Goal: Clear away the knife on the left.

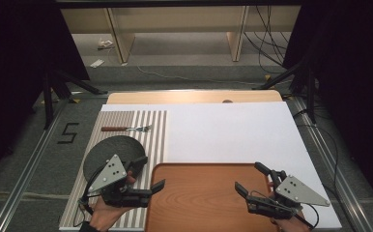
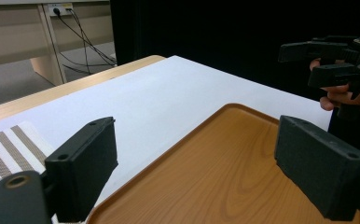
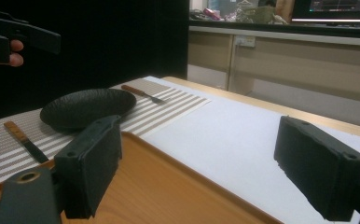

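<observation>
A wooden tray (image 1: pixel 204 198) lies at the table's near edge, bare. My left gripper (image 1: pixel 150 173) hovers over the tray's left rim, open, with nothing between its jaws. My right gripper (image 1: pixel 249 177) is held over the tray's right part, also open and holding nothing. To the left is a striped placemat (image 1: pixel 153 130) with a dark plate (image 1: pixel 109 147) on it and a wooden-handled fork (image 1: pixel 126 128) beyond the plate. In the right gripper view the plate (image 3: pixel 87 108), the fork (image 3: pixel 143 93) and a knife (image 3: pixel 24 140) lie on the mat past the tray (image 3: pixel 159 186).
A white sheet (image 1: pixel 223 130) covers the table beyond and to the right of the tray. Wooden shelving (image 1: pixel 175 29) and cables stand on the floor behind. Tripod legs (image 1: pixel 54 92) flank the table's far corners.
</observation>
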Tool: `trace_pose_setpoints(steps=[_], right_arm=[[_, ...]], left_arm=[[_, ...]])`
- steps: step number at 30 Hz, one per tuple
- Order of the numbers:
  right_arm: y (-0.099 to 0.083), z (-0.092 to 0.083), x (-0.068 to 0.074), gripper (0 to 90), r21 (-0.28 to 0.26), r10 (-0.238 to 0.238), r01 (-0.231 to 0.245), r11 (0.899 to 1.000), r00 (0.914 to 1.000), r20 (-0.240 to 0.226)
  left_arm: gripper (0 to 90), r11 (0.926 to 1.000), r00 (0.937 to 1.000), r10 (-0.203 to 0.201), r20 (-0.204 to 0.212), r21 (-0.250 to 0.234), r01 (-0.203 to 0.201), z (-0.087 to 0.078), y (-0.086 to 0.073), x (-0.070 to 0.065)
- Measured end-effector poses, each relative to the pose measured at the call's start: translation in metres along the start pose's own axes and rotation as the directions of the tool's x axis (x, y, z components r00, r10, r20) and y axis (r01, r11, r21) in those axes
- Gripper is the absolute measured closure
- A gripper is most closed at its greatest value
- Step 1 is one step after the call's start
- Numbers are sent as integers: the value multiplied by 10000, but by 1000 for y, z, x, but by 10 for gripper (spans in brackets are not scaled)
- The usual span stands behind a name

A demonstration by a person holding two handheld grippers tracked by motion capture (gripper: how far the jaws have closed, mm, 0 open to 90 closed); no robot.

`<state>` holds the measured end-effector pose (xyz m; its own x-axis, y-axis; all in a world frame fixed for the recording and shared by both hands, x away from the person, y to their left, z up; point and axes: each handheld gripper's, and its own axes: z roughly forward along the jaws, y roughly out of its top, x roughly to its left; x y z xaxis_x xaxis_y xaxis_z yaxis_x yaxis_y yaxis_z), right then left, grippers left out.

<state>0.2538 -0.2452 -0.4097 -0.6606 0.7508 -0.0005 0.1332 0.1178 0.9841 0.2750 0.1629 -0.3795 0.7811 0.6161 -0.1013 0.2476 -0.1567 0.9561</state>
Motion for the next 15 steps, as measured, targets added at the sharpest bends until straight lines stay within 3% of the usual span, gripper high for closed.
trace_pose_setpoints(steps=[11, 14, 15], right_arm=[[0, 0, 0, 161, 0, -1, 1, 10000, 10000, -10], [0, 0, 0, 161, -2, -8, 8, 10000, 10000, -5], [0, 0, 0, 161, 14, -6, 6, 10000, 10000, 6]], left_arm=[[133, 9971, 9999, 66, 135, 754, -76, -7, 3, 8], [133, 9939, 9997, 170, 169, 1091, -188, -7, 3, 10], [130, 9891, 9994, 251, 253, 1445, -285, -7, 3, 11]])
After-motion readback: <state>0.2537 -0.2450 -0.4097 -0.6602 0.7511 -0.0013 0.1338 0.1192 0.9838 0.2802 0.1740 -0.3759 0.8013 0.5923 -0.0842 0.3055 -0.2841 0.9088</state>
